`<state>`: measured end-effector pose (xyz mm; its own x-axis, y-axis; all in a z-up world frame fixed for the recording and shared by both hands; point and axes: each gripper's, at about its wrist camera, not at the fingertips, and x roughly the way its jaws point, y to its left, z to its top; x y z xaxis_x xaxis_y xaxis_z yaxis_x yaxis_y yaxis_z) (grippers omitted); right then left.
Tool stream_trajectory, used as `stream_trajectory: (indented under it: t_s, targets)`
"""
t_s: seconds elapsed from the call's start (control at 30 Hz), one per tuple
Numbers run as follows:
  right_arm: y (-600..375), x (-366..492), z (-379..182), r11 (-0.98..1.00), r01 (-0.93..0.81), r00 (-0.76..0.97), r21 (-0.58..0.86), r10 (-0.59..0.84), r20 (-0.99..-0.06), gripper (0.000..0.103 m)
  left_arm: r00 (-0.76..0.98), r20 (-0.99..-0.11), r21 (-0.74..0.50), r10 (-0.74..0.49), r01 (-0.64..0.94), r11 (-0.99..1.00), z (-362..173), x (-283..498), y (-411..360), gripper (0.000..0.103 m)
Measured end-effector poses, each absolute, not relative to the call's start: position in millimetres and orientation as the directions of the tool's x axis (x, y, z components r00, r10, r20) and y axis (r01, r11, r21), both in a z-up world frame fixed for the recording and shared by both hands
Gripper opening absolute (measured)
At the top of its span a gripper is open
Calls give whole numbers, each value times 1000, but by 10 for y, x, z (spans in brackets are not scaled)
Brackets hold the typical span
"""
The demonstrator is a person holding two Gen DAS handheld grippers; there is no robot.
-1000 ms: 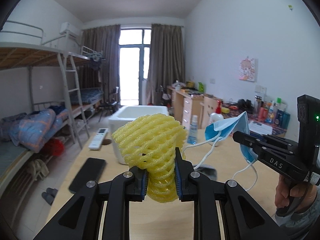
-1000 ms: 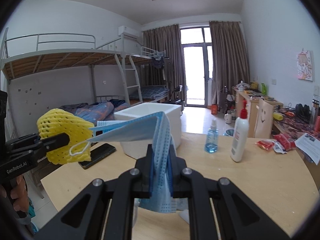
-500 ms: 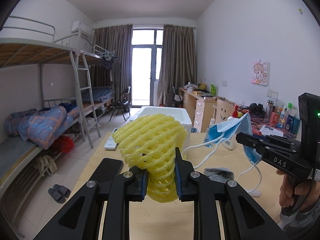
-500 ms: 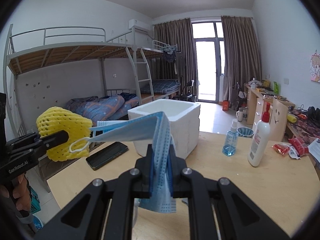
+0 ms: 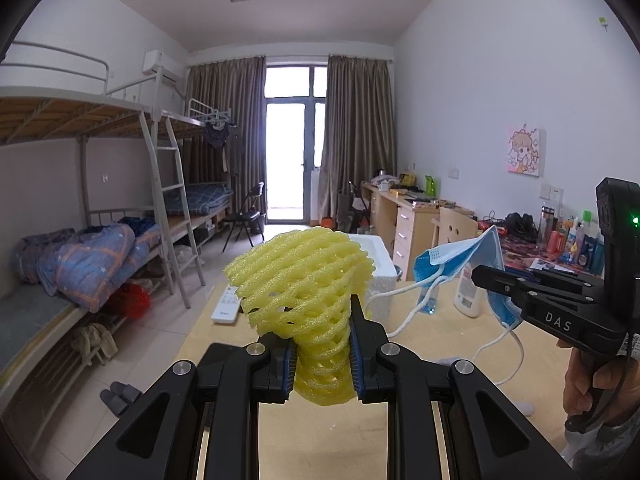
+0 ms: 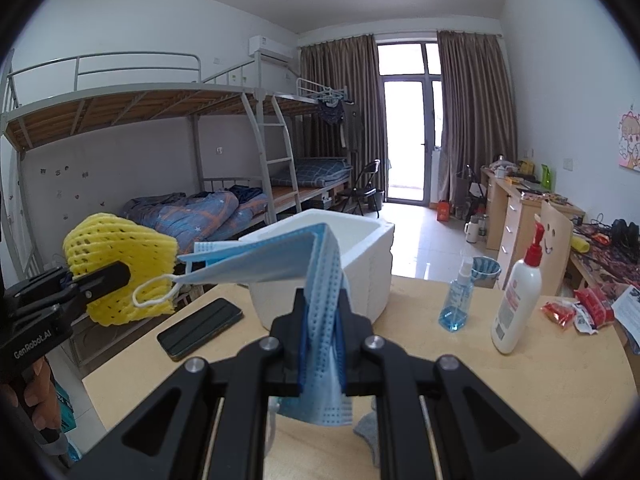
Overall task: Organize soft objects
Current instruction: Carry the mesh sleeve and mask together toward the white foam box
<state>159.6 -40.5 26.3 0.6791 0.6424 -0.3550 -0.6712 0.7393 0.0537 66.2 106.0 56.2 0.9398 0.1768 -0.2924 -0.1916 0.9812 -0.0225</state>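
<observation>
**Foam net and face mask held aloft, box ahead**

Left hand-held gripper (image 5: 322,364) is clamped on a yellow foam fruit net (image 5: 304,280), its mesh flaring above the pinched neck. Right hand-held gripper (image 6: 322,344) is closed on a blue surgical face mask (image 6: 320,276), folded over the fingers with one ear loop (image 6: 154,292) dangling toward 9 o'clock, close to the net. Both items hang above the table (image 6: 480,392), clear of its surface. A white foam box (image 6: 344,256) stands at 12 o'clock, open-topped; it looks the likely bin.

To do this step well, carry each piece over the box rim before letting go, one at a time. Keep the two grippers apart so the loop cannot snag the mesh. Steer wide of the spray bottle (image 6: 456,300) and lotion pump bottle (image 6: 518,304) at 2 o'clock, and of the phone (image 6: 200,328) at 10 o'clock.
</observation>
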Motion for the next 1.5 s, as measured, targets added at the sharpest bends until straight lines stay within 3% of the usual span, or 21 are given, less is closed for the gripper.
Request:
stream_trajectory:
  t_s: [0.6,1.5]
  targets:
    - [-98,1959,620,748,-664,703,-5,622,-345,15,940,-278,20,195,-198,980,741,1169,1196,23]
    - [421,2735,451,774,-634,709,0,581,-399,15,924,-355,-6,141,-153,988,705,2201,1620,23]
